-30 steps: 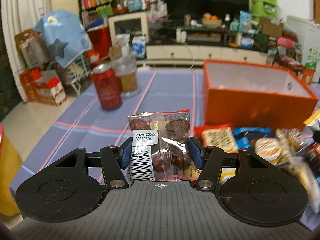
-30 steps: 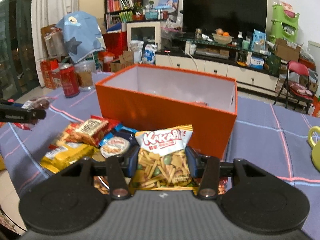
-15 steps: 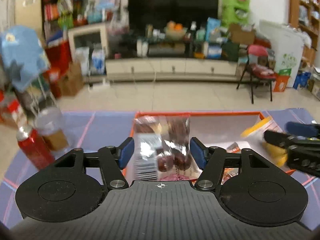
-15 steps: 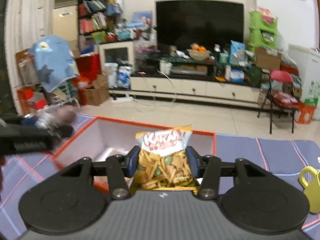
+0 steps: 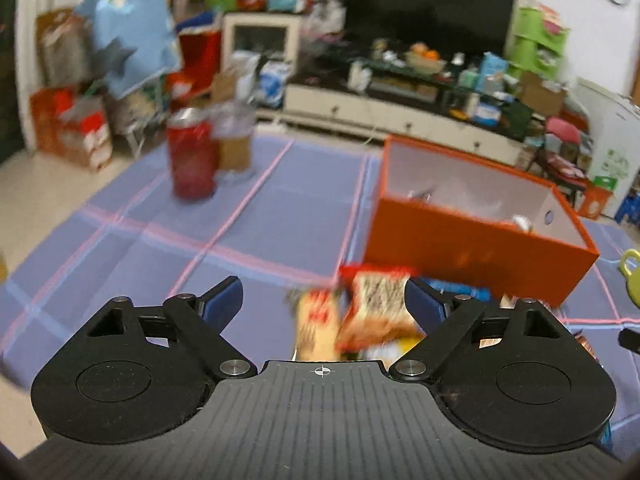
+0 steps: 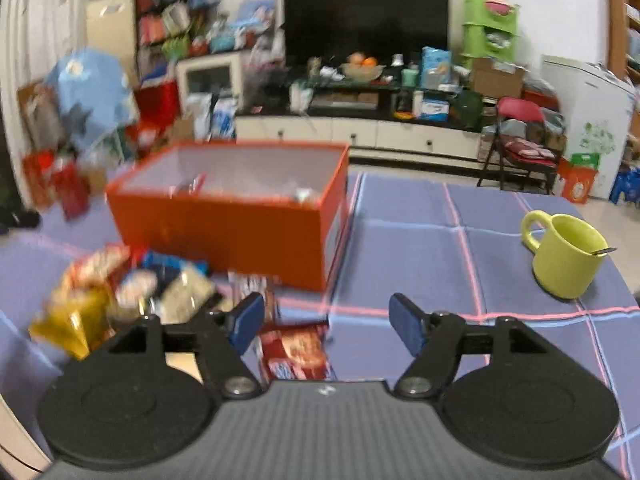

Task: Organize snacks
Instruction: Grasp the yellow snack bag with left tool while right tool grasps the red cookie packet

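With both tools empty, you are between pickups. At far left a red can [image 5: 191, 155] stands on the blue checked desk [image 5: 280, 208]. Your left gripper [image 5: 323, 307] is spread wide, holding nothing, hovering over blurred snack packets [image 5: 376, 312] that lie just in front of the orange box [image 5: 472, 236]. Your right gripper [image 6: 327, 324] is likewise wide open and empty, above a red biscuit packet [image 6: 294, 350]. A yellow-green mug [image 6: 566, 254] sits at far right. Next, each gripper likely needs lowering around one packet and closing on it.
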The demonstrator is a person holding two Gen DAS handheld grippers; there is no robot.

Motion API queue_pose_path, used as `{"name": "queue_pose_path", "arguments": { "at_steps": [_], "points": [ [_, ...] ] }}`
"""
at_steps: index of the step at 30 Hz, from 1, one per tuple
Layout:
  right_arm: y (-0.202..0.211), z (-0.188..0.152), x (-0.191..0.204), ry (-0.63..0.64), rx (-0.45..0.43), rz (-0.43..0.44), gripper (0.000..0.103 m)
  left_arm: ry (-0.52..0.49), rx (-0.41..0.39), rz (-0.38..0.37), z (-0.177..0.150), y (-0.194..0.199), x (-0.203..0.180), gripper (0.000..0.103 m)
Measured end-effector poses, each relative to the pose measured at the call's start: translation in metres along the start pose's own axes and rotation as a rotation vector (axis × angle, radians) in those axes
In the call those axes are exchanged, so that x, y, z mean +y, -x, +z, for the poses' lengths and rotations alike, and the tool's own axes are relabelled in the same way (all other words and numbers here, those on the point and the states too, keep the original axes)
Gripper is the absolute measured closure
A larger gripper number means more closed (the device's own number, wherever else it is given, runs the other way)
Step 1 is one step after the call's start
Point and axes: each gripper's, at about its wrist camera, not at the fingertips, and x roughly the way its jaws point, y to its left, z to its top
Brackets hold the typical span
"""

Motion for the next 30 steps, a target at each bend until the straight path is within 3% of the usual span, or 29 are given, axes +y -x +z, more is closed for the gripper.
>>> {"name": "queue_pose_path", "arguments": {
  "at_steps": [3, 6, 10, 14, 21, 30],
  "points": [
    [-0.018, -0.01, 0.004, 0.048, 0.037, -0.02, 0.031, 0.001, 0.035, -0.015, -0.017, 0.001, -0.002, 0.033],
    [-0.031, -0.015, 0.005, 0.043, 0.067, -0.001, 0.031, -0.032, 0.026, -0.018, -0.021, 0.001, -0.021, 0.024],
    [-0.038, -0.022, 0.012, 0.08, 0.076, 0.008, 0.03, -0.087, 0.062, 0.005, -0.033, -0.011, -0.043, 0.023],
    [-0.049, -0.027, 0.017, 0.111, 0.11, 0.03, 0.03, -0.102, 0.115, -0.035, -0.04, -0.018, -0.051, 0.023],
    [-0.059, -0.023, 0.012, 0.067, 0.15, 0.08, 0.03, -0.068, 0.098, -0.049, -0.036, -0.014, -0.05, 0.022],
    [-0.065, -0.031, 0.018, 0.091, 0.181, 0.074, 0.029, -0.129, 0.119, -0.007, -0.043, -0.023, -0.061, 0.021]
  ]
}}
